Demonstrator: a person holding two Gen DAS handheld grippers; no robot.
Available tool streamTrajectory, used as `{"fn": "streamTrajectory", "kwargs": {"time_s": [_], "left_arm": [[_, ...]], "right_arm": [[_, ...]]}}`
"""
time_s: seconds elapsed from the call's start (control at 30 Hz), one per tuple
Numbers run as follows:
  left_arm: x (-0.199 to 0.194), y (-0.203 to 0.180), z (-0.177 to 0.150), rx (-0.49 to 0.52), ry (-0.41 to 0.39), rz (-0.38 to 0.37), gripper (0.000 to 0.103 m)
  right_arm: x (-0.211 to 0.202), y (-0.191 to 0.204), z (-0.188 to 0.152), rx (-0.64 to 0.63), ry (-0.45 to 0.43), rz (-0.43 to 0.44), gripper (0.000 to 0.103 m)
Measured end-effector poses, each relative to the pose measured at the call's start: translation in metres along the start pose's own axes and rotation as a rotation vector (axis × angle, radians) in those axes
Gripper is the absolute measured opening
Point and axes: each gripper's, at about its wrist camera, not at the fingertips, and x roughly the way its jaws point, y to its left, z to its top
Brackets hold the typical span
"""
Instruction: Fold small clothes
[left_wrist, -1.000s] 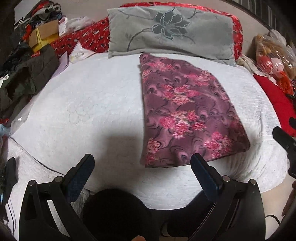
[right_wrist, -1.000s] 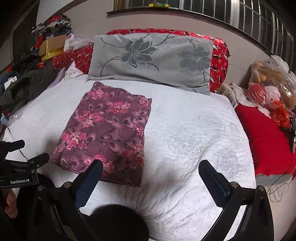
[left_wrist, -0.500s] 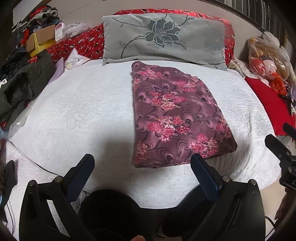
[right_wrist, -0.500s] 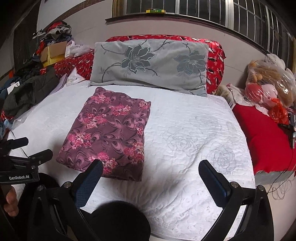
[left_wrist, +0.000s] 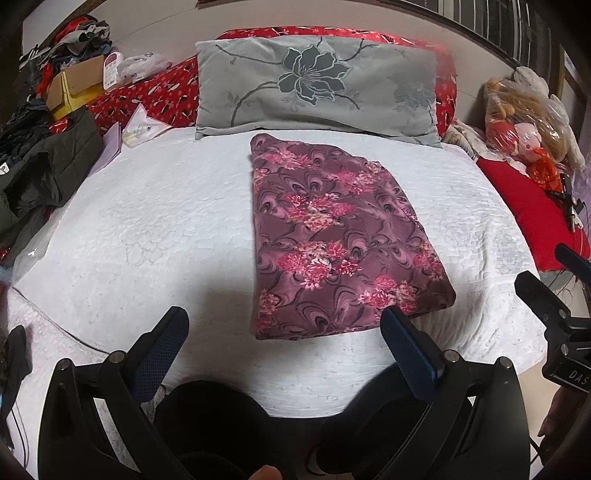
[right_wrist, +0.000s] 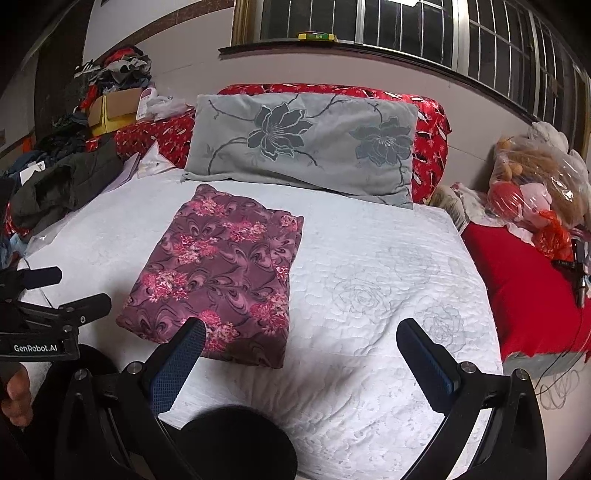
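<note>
Folded floral cloth lies flat on the bed, both grippers empty.

The purple floral cloth (left_wrist: 332, 240) rests on the white quilt (left_wrist: 147, 221), grey pillow (left_wrist: 317, 85) at its 12 o'clock; left gripper (left_wrist: 284, 325) and right gripper (right_wrist: 301, 336) hang wide open at 6 o'clock, touching nothing.

A bedroom in a home. A bed (right_wrist: 369, 369) with a white quilted cover fills the view, a grey flowered pillow (right_wrist: 303, 144) at its head against red bedding (right_wrist: 432, 147). Clothes and a cardboard box (right_wrist: 110, 107) pile at one side, bagged soft toys (right_wrist: 535, 177) at the other, beneath a barred window (right_wrist: 480, 40).
</note>
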Motion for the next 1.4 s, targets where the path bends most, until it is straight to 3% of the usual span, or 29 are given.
{"fn": "streamTrajectory", "kwargs": {"time_s": [1.4], "left_arm": [[-0.004,-0.027,-0.004,0.029,0.026,-0.059,0.103]], "right_arm": [[0.004,-0.014,-0.002,0.072,0.037,-0.008,0.103]]}}
